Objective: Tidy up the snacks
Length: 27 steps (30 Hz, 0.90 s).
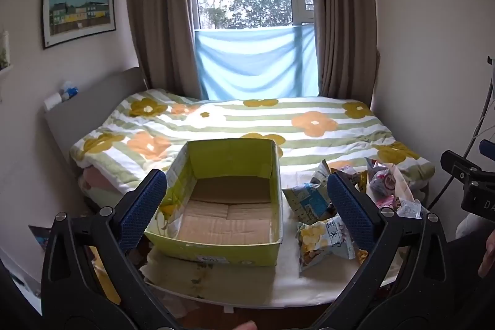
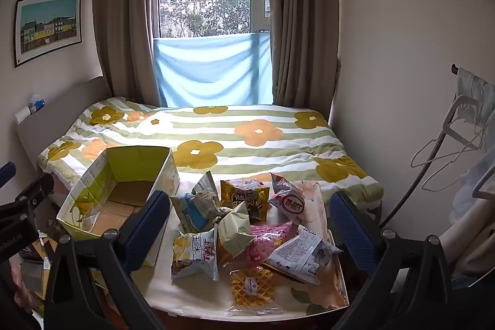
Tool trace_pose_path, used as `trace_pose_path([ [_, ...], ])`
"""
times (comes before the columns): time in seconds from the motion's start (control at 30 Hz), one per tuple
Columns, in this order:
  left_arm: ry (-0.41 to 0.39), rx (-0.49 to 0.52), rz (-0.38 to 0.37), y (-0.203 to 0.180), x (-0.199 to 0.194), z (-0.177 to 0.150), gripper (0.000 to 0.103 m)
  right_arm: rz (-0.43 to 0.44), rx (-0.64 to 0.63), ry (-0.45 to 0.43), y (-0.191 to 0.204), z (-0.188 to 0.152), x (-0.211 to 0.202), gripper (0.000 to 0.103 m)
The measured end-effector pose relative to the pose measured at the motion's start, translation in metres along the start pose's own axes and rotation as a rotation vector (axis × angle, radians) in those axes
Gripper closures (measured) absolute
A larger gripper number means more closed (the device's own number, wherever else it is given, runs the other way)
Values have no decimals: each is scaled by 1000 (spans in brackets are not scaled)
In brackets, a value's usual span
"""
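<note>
An empty yellow-green cardboard box (image 1: 216, 249) stands open on the near end of the bed; it also shows in the right wrist view (image 2: 77, 218). Right of it lies a pile of snack packets (image 2: 247, 225), among them a corn snack bag (image 2: 195, 255), a waffle pack (image 2: 252, 289), a pink packet (image 2: 269, 237) and a blue-white bag (image 1: 309, 200). My left gripper (image 1: 247, 206) is open and empty, held in front of the box. My right gripper (image 2: 250, 225) is open and empty, held in front of the snack pile.
The bed's floral striped quilt (image 2: 247, 138) stretches back to a window with brown curtains (image 2: 123, 20). A grey headboard (image 1: 86, 107) runs along the left. Hangers and cloth (image 2: 458, 144) hang at the right wall. The bed's near edge (image 2: 216, 314) lies just below the snacks.
</note>
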State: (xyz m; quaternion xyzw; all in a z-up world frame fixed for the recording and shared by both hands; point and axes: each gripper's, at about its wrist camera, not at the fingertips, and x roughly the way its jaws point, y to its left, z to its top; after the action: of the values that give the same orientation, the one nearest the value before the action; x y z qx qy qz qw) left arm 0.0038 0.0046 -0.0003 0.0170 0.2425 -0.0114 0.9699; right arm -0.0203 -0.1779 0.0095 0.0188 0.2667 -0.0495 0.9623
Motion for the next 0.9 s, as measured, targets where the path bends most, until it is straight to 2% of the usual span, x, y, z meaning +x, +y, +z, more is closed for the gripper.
trace_pose_path([
  [0.17, -36, 6, 4, -1, -6, -1, 0, 1, 1, 6, 0, 0, 1, 0],
  [0.9, -8, 12, 13, -6, -2, -3, 0, 0, 1, 5, 0, 0, 1, 0],
])
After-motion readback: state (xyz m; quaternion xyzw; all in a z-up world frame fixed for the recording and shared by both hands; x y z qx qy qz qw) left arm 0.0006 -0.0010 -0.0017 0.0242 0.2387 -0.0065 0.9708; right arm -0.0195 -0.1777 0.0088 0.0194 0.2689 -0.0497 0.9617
